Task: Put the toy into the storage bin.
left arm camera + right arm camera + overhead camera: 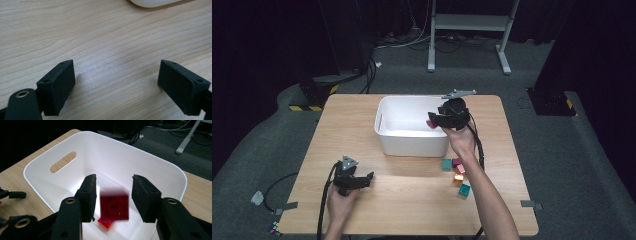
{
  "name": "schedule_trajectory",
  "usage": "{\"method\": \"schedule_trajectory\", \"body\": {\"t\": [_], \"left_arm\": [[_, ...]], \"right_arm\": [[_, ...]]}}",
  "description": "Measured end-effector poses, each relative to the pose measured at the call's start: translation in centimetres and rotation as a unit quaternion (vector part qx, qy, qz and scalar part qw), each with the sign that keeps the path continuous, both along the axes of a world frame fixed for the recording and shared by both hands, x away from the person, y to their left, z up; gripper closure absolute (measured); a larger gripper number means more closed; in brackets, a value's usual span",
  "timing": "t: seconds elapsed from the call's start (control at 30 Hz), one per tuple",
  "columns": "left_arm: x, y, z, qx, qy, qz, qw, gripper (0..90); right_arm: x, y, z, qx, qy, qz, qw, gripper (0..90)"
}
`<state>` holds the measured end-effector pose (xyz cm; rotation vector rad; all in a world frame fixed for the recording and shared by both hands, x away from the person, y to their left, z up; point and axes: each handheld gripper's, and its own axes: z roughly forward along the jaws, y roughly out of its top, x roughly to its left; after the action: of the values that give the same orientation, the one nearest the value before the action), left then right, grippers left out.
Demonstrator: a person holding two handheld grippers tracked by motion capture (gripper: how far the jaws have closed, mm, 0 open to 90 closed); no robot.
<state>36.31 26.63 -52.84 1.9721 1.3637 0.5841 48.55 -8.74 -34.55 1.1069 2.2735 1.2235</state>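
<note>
My right gripper (438, 120) (114, 192) hangs over the right end of the white bin (387, 131) (155, 165). Its jaws stand open. Between them a dark red block (114, 206) (431, 123) shows blurred, with a thin gap on each side, loose above the bin floor. A brighter red block (106, 223) lies on the bin floor just under it. My left gripper (368, 179) (116, 75) rests low over the bare wooden table (347, 125) near the front left, open wide with nothing between its jaws.
Several loose blocks lie on the table right of the bin's front corner: a teal one (446, 164), a maroon one (456, 162), an orange one (458, 177) and another teal one (464, 189). The bin's corner (155, 2) is beyond the left gripper.
</note>
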Motion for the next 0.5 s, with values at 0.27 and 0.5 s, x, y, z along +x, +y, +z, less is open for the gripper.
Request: {"method": "schedule_trajectory", "body": {"t": [0.27, 0.5], "left_arm": [[0.0, 0.0, 0.0, 0.000, 0.000, 0.000, 1.0000, 14.6], [0.0, 0.0, 0.0, 0.000, -0.001, 0.000, 1.0000, 14.6]], "right_arm": [[-0.4, -0.5, 0.2, 0.001, -0.007, -0.003, 1.0000, 50.3], [-1.2, -1.9, 0.1, -0.002, -0.013, -0.011, 0.9999, 49.4]]}}
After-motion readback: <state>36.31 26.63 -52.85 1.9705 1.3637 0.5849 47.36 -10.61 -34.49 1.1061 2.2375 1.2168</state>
